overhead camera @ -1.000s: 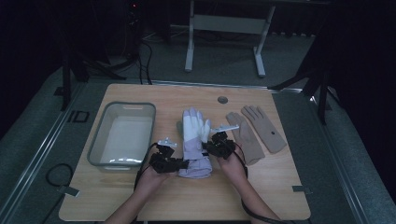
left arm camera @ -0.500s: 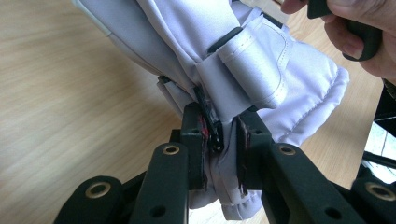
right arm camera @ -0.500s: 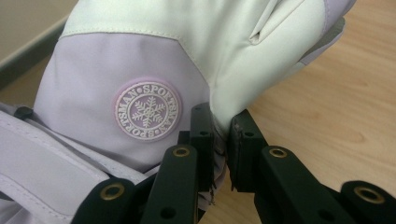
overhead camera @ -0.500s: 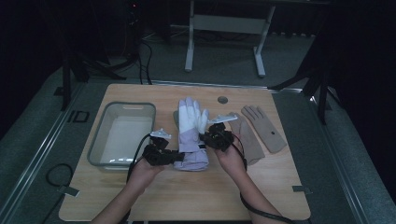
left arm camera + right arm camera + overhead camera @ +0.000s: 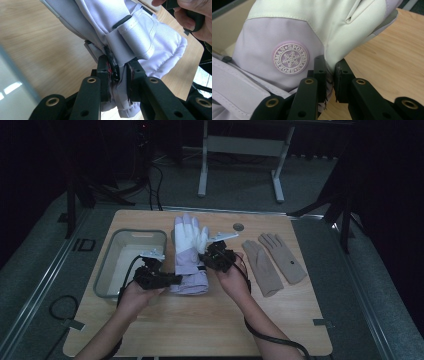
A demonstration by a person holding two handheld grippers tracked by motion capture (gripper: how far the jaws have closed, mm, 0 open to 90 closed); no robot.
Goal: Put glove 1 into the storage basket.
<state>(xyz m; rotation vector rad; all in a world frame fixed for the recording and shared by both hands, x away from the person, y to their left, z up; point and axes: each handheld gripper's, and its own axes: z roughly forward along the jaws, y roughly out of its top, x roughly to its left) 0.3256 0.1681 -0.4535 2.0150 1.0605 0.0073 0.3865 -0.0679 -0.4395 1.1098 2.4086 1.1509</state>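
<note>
- The left tongs (image 5: pixel 117 82) are clamped on the cuff end of the lilac ski glove (image 5: pixel 189 255), with fabric and a black strap edge pinched between the jaws; the strap tab sits just ahead of them.
- The right tongs (image 5: pixel 329 75) are closed on the glove's side seam, just beside the round snowflake badge (image 5: pixel 290 58), where the pale palm panel meets the lilac back.
- The glove hangs between the two tongs, its cuff touching the wooden tabletop (image 5: pixel 200 320) and its pale fingers pointing away from the person.
- The clear bin (image 5: pixel 107 270) lies just outside the left tongs; the two tan gloves (image 5: pixel 275 262) lie outside the right tongs, apart from them.
- To do this well, I judge both grips should keep even pressure and travel together, so the padded glove neither twists nor slips from the thinner right-hand pinch.
- Both forearms come in low from the near edge, wrists angled inward; the left hand (image 5: pixel 132 295) sits nearer the person than the right hand (image 5: pixel 232 280).
</note>
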